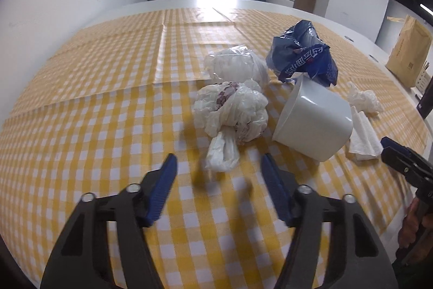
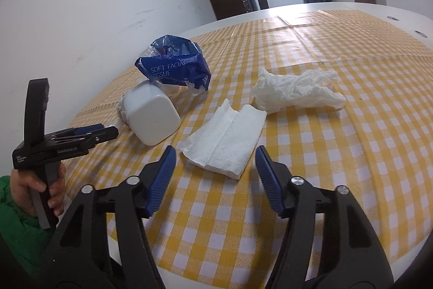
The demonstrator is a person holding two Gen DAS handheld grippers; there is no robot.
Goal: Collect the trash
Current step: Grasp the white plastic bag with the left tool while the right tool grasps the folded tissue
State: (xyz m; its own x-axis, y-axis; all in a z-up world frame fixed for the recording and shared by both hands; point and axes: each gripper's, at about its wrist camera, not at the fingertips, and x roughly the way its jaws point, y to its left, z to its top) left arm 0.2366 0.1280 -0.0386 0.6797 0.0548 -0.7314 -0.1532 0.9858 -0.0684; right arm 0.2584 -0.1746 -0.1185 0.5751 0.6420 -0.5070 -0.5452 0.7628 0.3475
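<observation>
Both claws gape wide, empty: left claw (image 1: 217,161) faces a knotted white plastic bag (image 1: 232,113); right claw (image 2: 215,153) faces a folded paper towel (image 2: 224,142). At one o'clock (left view) a tipped white bin (image 1: 314,118), then crinkly blue tissue wrapper (image 1: 303,56), on the checked surface (image 1: 108,88).

Yellow-and-white checked tablecloth (image 1: 108,99), white bin (image 1: 311,121), blue tissue wrapper (image 2: 173,67)

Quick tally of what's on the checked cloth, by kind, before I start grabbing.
White plastic bags: 2
Blue tissue wrapper: 1
White bin, lying on its side: 1
Folded paper towel: 1
Crumpled tissue: 1
Total: 6
</observation>
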